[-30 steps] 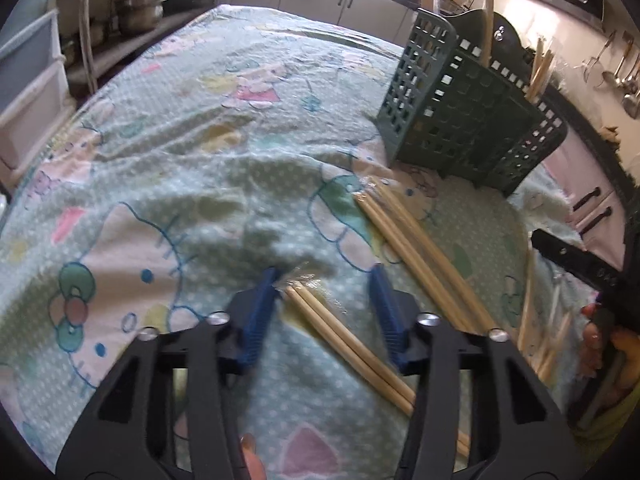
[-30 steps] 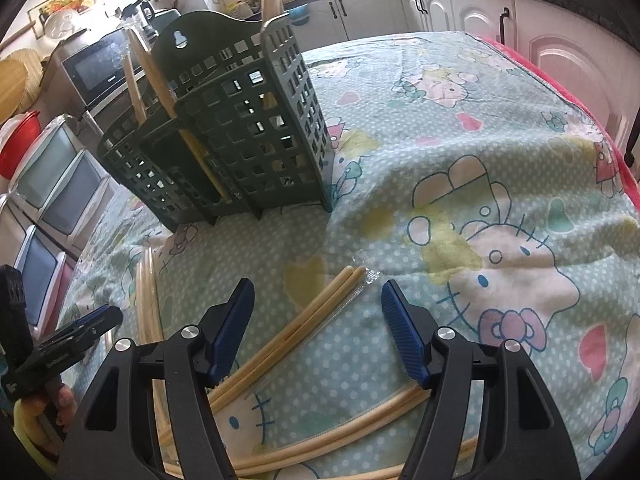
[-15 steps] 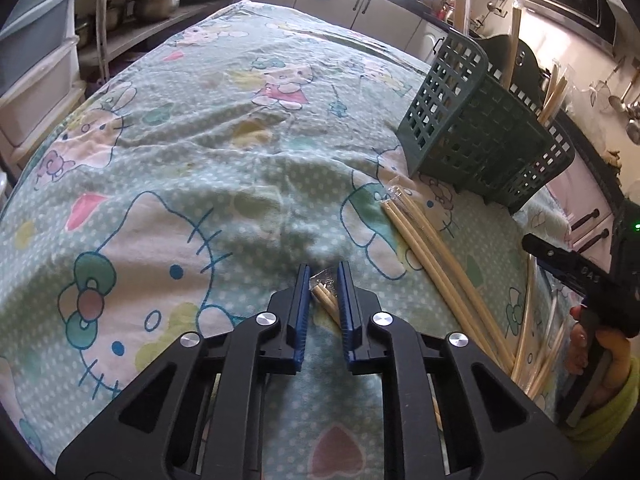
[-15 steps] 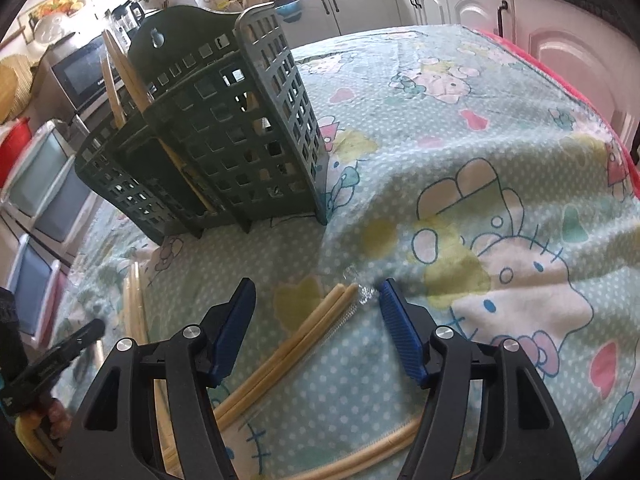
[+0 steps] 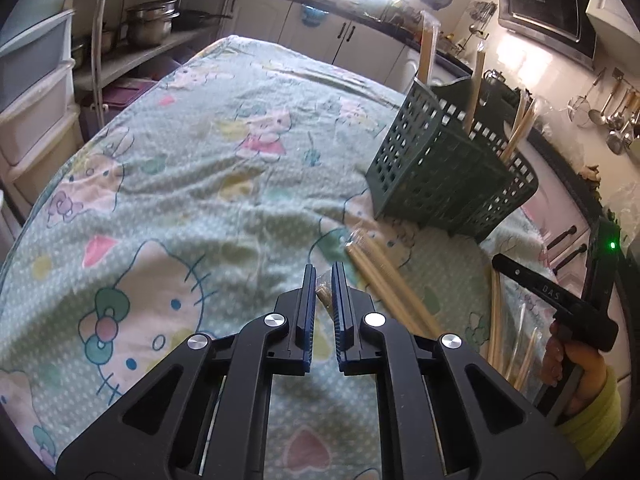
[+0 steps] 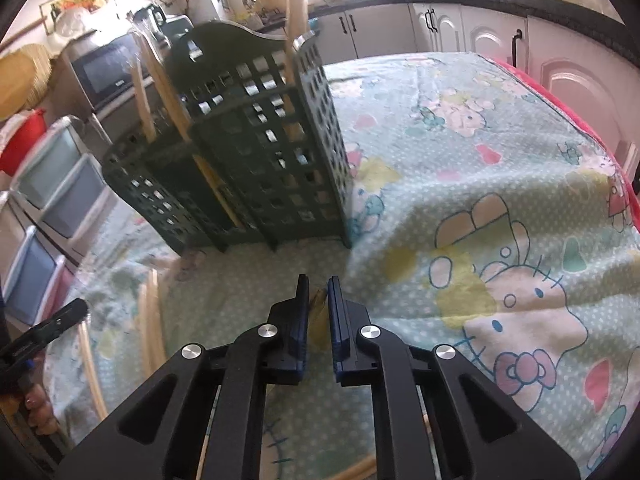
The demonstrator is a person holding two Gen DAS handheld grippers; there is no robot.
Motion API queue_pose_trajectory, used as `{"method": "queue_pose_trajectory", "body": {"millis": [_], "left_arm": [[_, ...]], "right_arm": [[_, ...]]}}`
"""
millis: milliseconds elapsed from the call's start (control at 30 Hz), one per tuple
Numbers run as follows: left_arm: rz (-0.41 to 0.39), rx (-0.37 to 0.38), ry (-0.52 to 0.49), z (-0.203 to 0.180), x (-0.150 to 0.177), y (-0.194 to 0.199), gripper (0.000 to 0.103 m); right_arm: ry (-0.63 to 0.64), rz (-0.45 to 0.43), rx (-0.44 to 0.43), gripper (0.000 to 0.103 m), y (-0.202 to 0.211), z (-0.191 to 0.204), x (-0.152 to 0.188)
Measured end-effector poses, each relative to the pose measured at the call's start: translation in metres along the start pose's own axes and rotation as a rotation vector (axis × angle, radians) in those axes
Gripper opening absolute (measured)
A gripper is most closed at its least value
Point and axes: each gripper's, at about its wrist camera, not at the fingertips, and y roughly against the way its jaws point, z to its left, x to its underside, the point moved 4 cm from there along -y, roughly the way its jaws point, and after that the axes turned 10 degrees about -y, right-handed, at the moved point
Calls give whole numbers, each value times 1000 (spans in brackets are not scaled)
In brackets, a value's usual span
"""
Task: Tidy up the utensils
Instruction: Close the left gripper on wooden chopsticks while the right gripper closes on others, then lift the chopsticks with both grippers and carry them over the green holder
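Home kitchen, white cabinets [image 5: 352, 40], microwave [image 5: 544, 4], hanging ladles [image 5: 616, 120], steel pots [image 5: 150, 20] on shelf

Gripped chopsticks [image 6: 319, 300] (wrapped pair) mostly hidden, blurred.

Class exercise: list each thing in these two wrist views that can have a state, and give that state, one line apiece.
left gripper: shut on wrapped chopsticks.
right gripper: jaws closing on a second chopstick pair.
green basket: upright, chopsticks standing inside.
loose chopsticks: lying flat on the tablecloth.
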Motion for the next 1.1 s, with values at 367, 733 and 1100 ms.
{"method": "queue_pose_trajectory", "body": {"millis": [367, 733, 1100], "left_arm": [[-97, 49, -33, -22, -42, 19, 4], [-175, 106, -85, -52, -78, 36, 3], [-217, 186, -152, -82, -108, 49, 2]], "right_arm": [[21, -82, -175, 7, 46, 37, -23], [102, -199, -238, 6, 91, 68, -46], [122, -300, -239, 6, 126, 69, -67]]}}
